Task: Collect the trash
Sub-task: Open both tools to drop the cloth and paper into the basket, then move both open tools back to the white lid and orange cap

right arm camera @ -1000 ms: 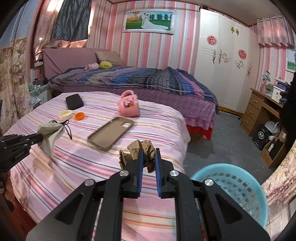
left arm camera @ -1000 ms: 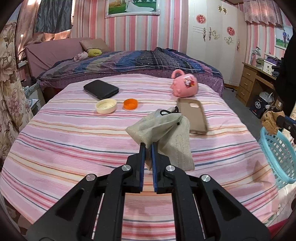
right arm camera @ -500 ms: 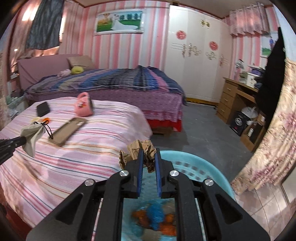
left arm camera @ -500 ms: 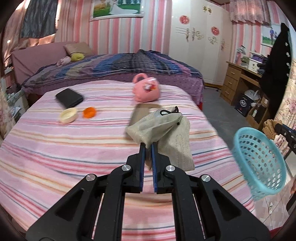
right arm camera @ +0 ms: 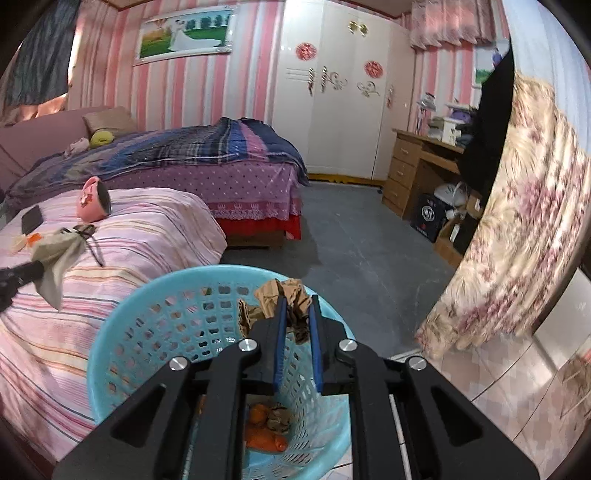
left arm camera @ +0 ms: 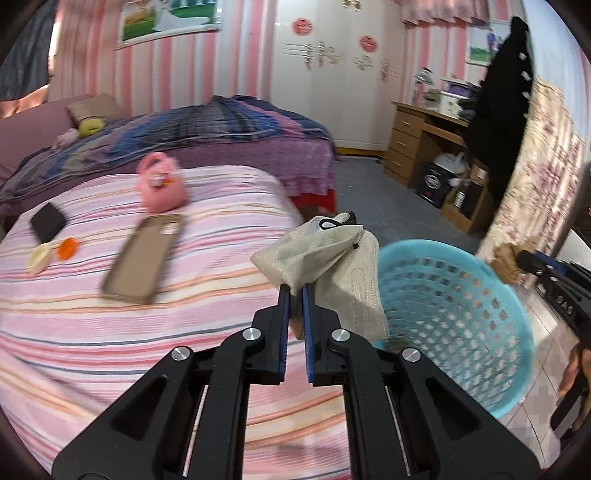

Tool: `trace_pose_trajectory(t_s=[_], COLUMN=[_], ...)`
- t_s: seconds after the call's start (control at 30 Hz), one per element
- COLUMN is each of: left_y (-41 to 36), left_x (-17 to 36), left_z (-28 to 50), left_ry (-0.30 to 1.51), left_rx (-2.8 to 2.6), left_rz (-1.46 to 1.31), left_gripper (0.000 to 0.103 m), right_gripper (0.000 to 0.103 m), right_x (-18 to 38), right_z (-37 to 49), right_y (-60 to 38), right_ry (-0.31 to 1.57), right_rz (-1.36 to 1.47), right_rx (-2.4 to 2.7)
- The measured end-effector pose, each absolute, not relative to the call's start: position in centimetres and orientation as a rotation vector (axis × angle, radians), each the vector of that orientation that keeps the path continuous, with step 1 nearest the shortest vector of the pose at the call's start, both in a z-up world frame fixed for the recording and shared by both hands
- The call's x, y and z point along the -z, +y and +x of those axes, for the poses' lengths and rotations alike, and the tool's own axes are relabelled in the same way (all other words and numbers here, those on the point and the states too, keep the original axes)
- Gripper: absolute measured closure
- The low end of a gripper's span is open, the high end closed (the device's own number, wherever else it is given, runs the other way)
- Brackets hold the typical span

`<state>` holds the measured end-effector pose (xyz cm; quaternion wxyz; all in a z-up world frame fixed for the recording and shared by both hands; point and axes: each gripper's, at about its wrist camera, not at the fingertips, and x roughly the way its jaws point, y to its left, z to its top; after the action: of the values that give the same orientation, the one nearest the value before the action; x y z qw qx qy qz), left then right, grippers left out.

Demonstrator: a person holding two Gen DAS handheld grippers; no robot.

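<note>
A home bedroom: two beds (right arm camera: 155,236) with striped and plaid covers, a white wardrobe (right arm camera: 340,92), a wooden desk (right arm camera: 413,166), pink striped walls and a framed wedding photo (right arm camera: 184,33)

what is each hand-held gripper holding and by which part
Left hand-held gripper: beige cloth face mask, by its lower edge. Right hand-held gripper: crumpled brown paper, by its middle.
</note>
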<state>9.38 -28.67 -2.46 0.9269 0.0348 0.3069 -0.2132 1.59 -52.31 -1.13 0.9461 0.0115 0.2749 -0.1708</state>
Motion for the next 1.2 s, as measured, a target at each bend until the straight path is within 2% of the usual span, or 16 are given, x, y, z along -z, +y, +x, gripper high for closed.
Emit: trace_pose_trajectory(t_s=[0.27,0.33,0.4,0.5,0.57,0.67,0.7,0.73,0.77,0.9,0.93,0.97,1.07,1.2], left_y=[-34.2,-34.9,-35.1,-34.6,-33.8,-32.3,-31.9,-31.3,-30.8,-28.6,-28.0,-27.4,-25.7,-22.7], left_x=[3.3,3.5,3.6,3.4,3.1,2.5,2.3,2.2,2.0,1.7,1.7,1.7,1.7,1.6], left_z=[8.9,9.1,9.3,9.4,9.4,9.5,9.6,9.6,9.7,10.0,10.0,9.9,9.7,9.9], left_ry=[0.648,0.651,0.649,0.629,0.614,0.592,0.588,0.584,0.58,0.58,0.58,0.577,0.565,0.564], left_rx=[0.54,0.544,0.539,0.527,0.507,0.482,0.475,0.463,0.449,0.414,0.404,0.394,0.363,0.32], left_rz=[0.114,0.123,0.129,0.126,0.126,0.122,0.122,0.122,0.117,0.094,0.092,0.092,0.093,0.069], left_gripper=[0.094,0.08,0.043,0.024,0.015,0.009,0.008,0.007,0.006,0.006,0.006,0.006,0.006,0.006], right_gripper=[0.091,0.091,0.091,0.09,0.09,0.089,0.086,0.073,0.054,0.035,0.026,0.02,0.013,0.009], right_x=[2.2,2.3,2.4,2.7,2.7,2.8,2.8,2.8,2.7,2.8,2.8,2.9,2.7,2.3], right_z=[2.1,2.0,2.1,2.1,2.2,2.3,2.3,2.4,2.4,2.6,2.7,2.8,3.1,3.7], right_y=[-53.9,-54.1,-54.1,-54.1,-53.9,-53.7,-53.6,-53.5,-53.4,-52.8,-52.7,-52.4,-51.4,-50.2], right_ry=[0.582,0.58,0.575,0.575,0.573,0.574,0.575,0.575,0.571,0.57,0.568,0.567,0.561,0.546], right_rz=[0.042,0.05,0.056,0.059,0.055,0.052,0.056,0.059,0.063,0.061,0.059,0.051,0.034,0.042], right_rx=[0.367,0.373,0.378,0.372,0.368,0.375,0.376,0.376,0.376,0.37,0.369,0.371,0.384,0.371])
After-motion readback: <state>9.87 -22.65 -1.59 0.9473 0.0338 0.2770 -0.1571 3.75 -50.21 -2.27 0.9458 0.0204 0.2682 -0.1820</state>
